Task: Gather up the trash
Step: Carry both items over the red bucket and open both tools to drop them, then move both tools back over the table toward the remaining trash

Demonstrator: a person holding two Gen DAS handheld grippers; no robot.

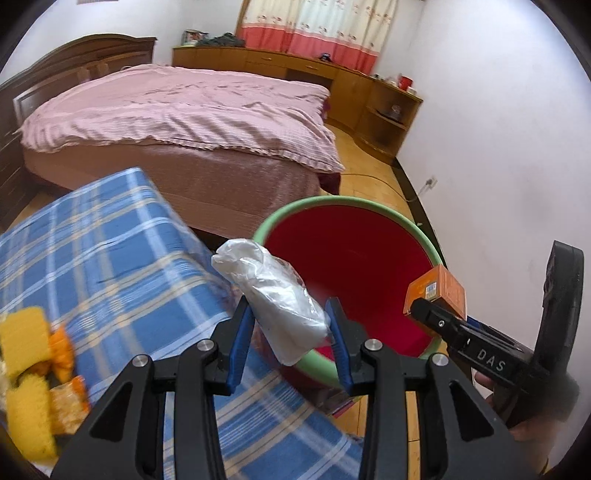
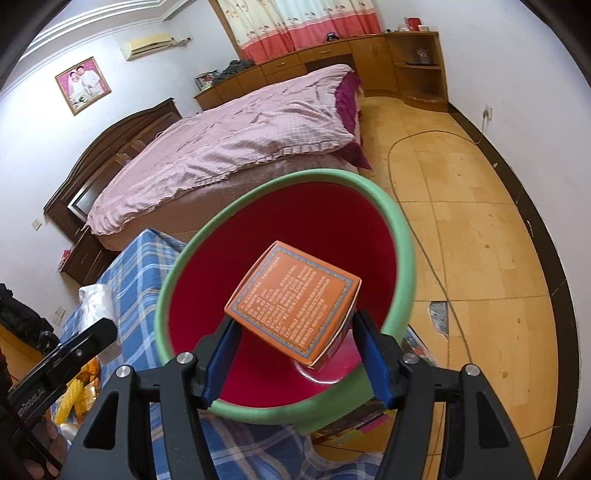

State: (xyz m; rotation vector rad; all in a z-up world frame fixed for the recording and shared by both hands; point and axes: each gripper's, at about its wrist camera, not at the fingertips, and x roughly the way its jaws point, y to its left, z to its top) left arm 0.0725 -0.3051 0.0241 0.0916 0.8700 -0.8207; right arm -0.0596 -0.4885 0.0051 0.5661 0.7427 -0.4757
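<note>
The left gripper (image 1: 290,325) clenches a plastic bag (image 1: 273,295) at the bin (image 1: 280,218) rim, beside the checked cloth's (image 1: 110,236) edge. The right gripper (image 2: 295,350), marked "DAS", grasps an orange box (image 2: 295,299) of unreadable small print over the bin's open red inside.

**A daylit bedroom**

We see white walls (image 2: 517,55) and a tan tiled floor (image 2: 461,192). A dark wooden bed (image 1: 177,110) under a pink cover fills the middle. Low wooden cabinets (image 1: 332,74) run along the far wall into the corner, beneath a pink-and-cream curtain (image 1: 321,26). A framed photo (image 2: 83,85) hangs beside an air conditioner (image 2: 147,44).
</note>
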